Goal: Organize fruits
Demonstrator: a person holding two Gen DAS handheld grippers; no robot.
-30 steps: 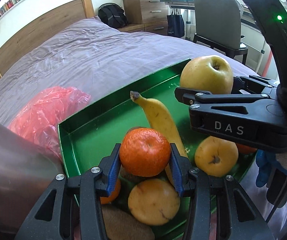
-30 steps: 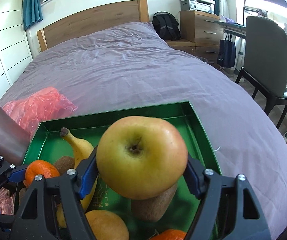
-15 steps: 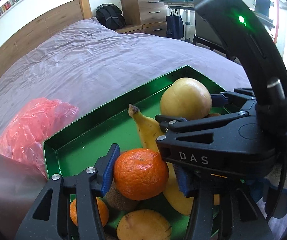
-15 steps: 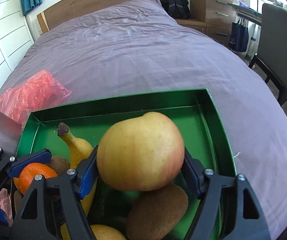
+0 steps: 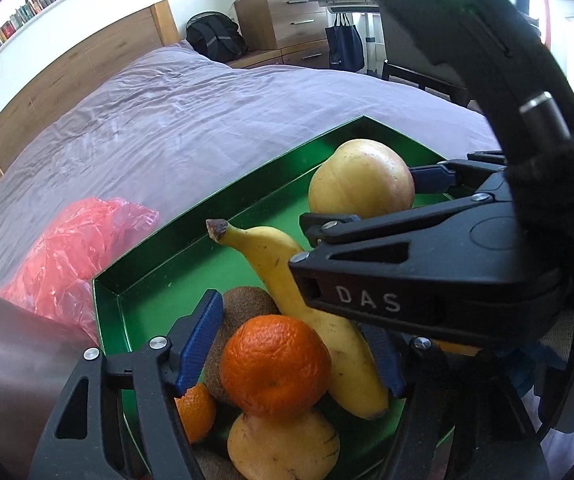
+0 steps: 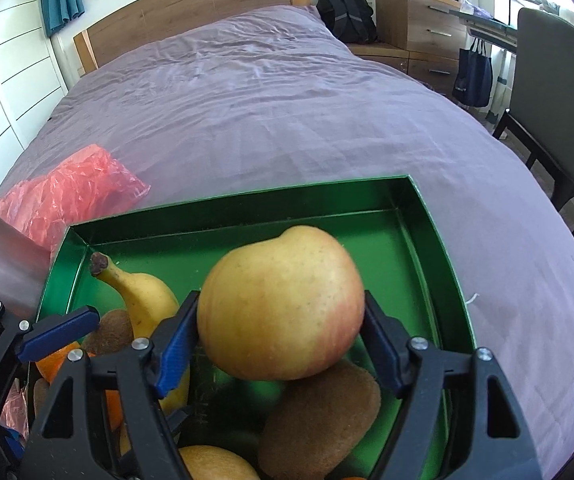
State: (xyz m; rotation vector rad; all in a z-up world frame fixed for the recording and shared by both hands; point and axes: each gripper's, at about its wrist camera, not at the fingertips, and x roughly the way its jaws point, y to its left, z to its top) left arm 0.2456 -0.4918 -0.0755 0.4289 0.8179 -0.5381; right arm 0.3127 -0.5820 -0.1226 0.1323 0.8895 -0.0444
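Now, from nine o'clock: the left gripper (image 5: 291, 354), clamped on the orange (image 5: 275, 366) a second ago, is opening, pads clear, orange resting atop piled fruit in the green tray (image 5: 113, 312). Toward three o'clock, the right gripper (image 6: 279, 344) is opening around the apple (image 6: 281, 304), lowered onto a kiwi (image 6: 321, 416). Both placements look nearly done.

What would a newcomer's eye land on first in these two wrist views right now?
Probably the big yellow apple between the right gripper pads, whose jaws are opening, low over a kiwi in the green tray. Next, the orange between the left gripper, also opening, resting on the fruit pile beside the banana.
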